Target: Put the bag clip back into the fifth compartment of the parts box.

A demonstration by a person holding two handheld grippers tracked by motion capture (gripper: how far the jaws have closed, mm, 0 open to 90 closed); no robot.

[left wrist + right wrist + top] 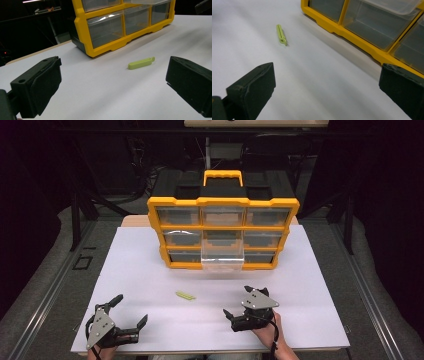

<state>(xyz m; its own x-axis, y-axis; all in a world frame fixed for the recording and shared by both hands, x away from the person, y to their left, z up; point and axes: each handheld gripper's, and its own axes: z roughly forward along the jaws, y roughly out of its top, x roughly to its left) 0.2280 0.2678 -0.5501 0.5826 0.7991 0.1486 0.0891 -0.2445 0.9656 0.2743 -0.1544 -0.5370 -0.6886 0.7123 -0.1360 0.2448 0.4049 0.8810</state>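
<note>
A: Status on your grippers?

B: Your left gripper sits low at the near left of the white worktop, jaws spread wide, nothing between them. In the left gripper view both black fingers stand far apart with bare worktop between.

A: And the right?

B: Your right gripper is at the near right, held in your right hand. Also wide open, also empty. Its fingers frame bare worktop in the right gripper view.

A: Where's the green piece?

B: The small lime-green clip lies flat on the worktop, roughly between your two grippers and a bit farther out, nearer the organizer than either. It touches no finger. From the left gripper view the clip sits ahead, inside the gap but toward the right finger, well clear of both. From the right gripper view it sits ahead and toward the left finger side, also well apart.

A: The box?

B: The yellow and black drawer organizer stands upright at the far middle of the worktop, orange handle on top. Three rows of clear drawers. The bottom middle drawer is pulled out toward you; the rest look shut. The open drawer appears empty, though its clear plastic makes that hard to confirm.
</note>
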